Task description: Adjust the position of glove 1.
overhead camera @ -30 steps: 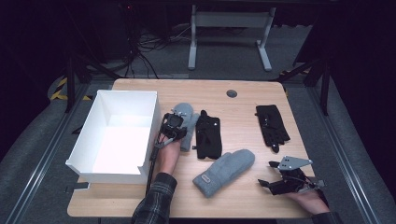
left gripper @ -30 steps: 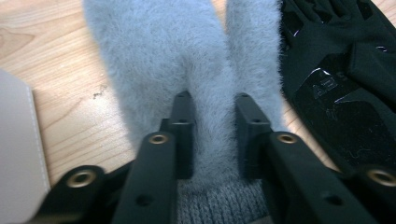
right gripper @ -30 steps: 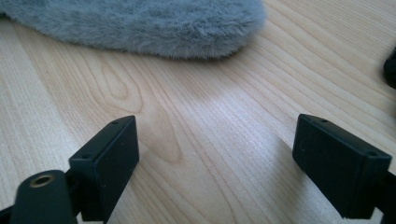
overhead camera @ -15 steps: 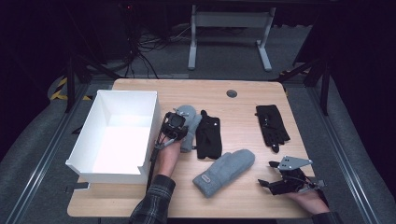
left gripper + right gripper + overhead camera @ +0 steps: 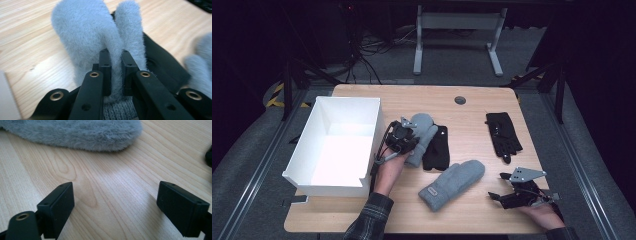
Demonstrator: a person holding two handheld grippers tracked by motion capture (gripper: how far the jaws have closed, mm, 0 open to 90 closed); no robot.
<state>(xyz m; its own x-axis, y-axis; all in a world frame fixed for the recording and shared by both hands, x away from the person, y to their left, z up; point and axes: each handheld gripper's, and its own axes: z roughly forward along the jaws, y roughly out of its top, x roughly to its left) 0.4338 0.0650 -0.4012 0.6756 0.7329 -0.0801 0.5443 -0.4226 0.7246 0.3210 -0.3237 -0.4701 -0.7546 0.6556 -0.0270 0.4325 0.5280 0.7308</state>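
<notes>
Wooden surface (image 5: pixel 472 107) with one white box (image 5: pixel 337 145), two grey mittens, two black gloves, left gripper (image 5: pixel 404 137) clenched on grey mitten (image 5: pixel 100 37) beside box, right gripper (image 5: pixel 504 197) fingers released, wide apart, near second mitten (image 5: pixel 452 184).

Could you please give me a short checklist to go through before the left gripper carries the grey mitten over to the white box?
1. Grip: left gripper has just closed its jaws on the grey mitten, fabric pinched between them: ok.
2. Black glove beside and partly under the mitten, free of the jaws: ok.
3. Mitten fully off the table: cannot tell.
4. White box open, nothing seen inside: ok.
5. Right gripper open, resting on the table away from the path: ok.
6. Second grey mitten lies apart from the held one: ok.
</notes>
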